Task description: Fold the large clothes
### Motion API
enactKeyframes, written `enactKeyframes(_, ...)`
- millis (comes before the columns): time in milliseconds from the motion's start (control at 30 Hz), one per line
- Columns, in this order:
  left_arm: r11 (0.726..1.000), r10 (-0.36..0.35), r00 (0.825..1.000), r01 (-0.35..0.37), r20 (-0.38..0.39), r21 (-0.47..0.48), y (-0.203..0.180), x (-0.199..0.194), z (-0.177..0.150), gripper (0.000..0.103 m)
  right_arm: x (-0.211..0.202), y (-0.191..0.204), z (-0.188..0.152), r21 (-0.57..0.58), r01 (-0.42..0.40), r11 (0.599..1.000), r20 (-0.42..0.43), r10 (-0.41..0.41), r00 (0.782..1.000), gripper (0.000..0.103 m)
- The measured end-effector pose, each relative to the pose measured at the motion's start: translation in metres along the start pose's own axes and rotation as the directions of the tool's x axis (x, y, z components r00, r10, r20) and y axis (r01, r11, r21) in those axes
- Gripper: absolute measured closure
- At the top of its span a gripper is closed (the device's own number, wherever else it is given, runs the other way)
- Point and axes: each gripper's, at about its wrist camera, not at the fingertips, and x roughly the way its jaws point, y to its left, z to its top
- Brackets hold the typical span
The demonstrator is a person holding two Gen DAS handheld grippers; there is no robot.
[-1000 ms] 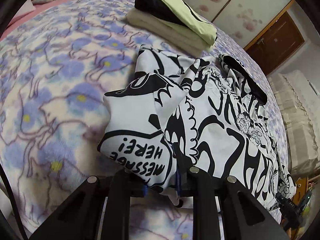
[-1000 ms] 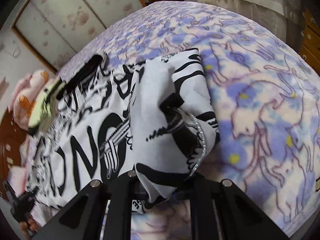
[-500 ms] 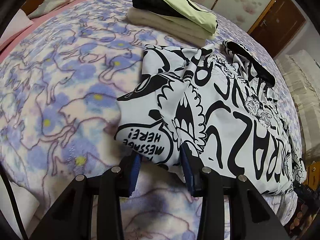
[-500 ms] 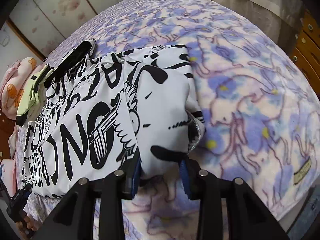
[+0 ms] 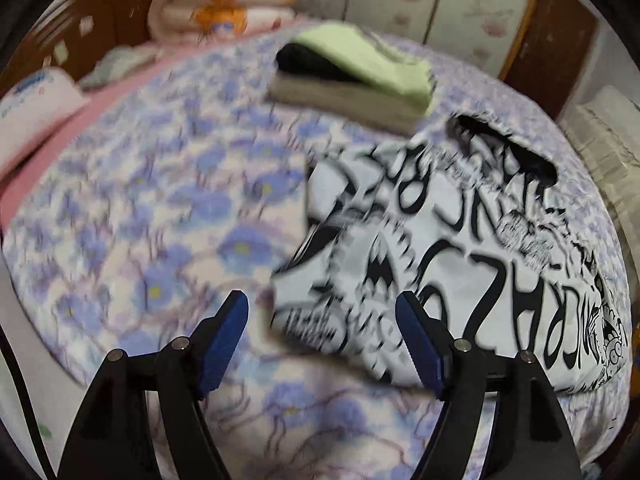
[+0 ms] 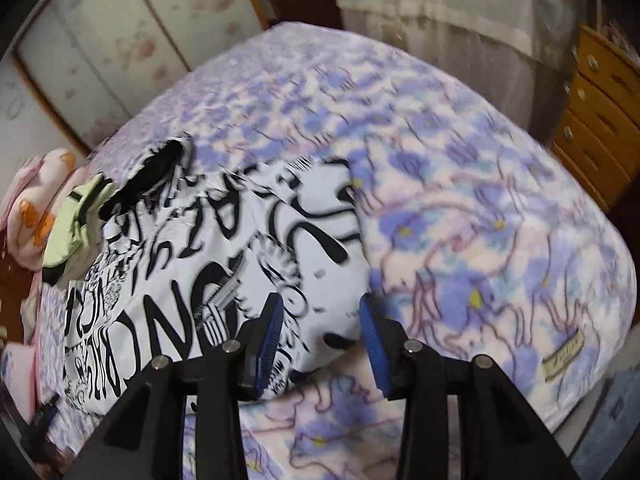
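Both grippers have let go since half a second back: left gripper (image 5: 320, 320) now has its blue pads spread wide with nothing between them, and the right gripper (image 6: 320, 320) is also parted, holding nothing, where both were pinched on cloth edges a second ago. Black-and-white printed shirt (image 5: 460, 248) (image 6: 224, 272) lies flat on the floral blanket (image 5: 160, 220) (image 6: 480, 220), both side flaps folded in. Both views blurred by motion. Shirt's long axis runs from the near hem by the grippers away toward the black collar (image 5: 508, 148) (image 6: 156, 164) at the far end, collar pointing at the wardrobe doors (image 5: 460, 12). In the left view the left fold edge is straight, with wide bare blanket to its left. In the right view the right fold edge sits just off the right pad, with open blanket beyond it out to the bed edge and a wooden drawer unit (image 6: 600, 120) past that. Folded clothes stack (image 5: 356, 76), green on top, sits near the collar end, apart from the shirt as far as the blur lets me tell. Pink pillows (image 5: 224, 12) behind it.
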Motion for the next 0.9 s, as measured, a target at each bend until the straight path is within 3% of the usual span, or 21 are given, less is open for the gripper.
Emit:
enactKeyframes(67,0.998,-0.003,1.000,0.001,0.027,0.055,-0.016,0.002,0.011,0.031,0.005,0.017,0.009,-0.042,-0.013,0.999,0.026,0.014,1.000,0.063)
enactKeyframes(133,0.994,-0.027,0.999,0.022,0.044,0.107,-0.033,0.008,0.026,0.050,0.010,0.034,0.008,-0.092,-0.022,0.996,0.038,0.025,0.999,0.066)
enactKeyframes(267,0.984,-0.042,0.996,0.028,0.073,0.178,-0.064,0.034,0.055,0.061,0.038,0.061,0.013,-0.189,-0.030,0.982,0.041,0.038,0.998,0.075)
enactKeyframes(333,0.979,-0.072,0.996,0.061,0.052,0.194,-0.078,0.061,0.074,0.075,0.059,0.072,0.019,-0.211,-0.041,0.977,0.027,0.048,0.998,0.084)
enactKeyframes(500,0.973,-0.071,0.997,0.066,0.016,0.222,-0.098,0.118,0.103,0.090,0.111,0.099,0.035,-0.268,-0.060,0.961,0.008,0.065,0.998,0.090)
enactKeyframes(733,0.964,-0.050,0.999,0.052,-0.015,0.261,-0.100,0.179,0.127,0.096,0.167,0.108,0.058,-0.288,-0.025,0.957,-0.002,0.025,1.000,0.092)
enactKeyframes(767,0.963,-0.049,0.999,0.054,-0.025,0.265,-0.098,0.186,0.127,0.096,0.176,0.101,0.062,-0.274,-0.031,0.961,-0.016,0.028,0.999,0.094)
enactKeyframes(800,0.963,-0.052,0.998,0.058,-0.031,0.262,-0.096,0.190,0.127,0.096,0.183,0.095,0.065,-0.257,-0.049,0.965,-0.030,0.042,0.999,0.103)
enactKeyframes(900,0.969,-0.086,0.995,0.093,-0.041,0.229,-0.086,0.200,0.127,0.096,0.188,0.087,0.066,-0.257,-0.091,0.962,-0.045,0.082,0.996,0.103)
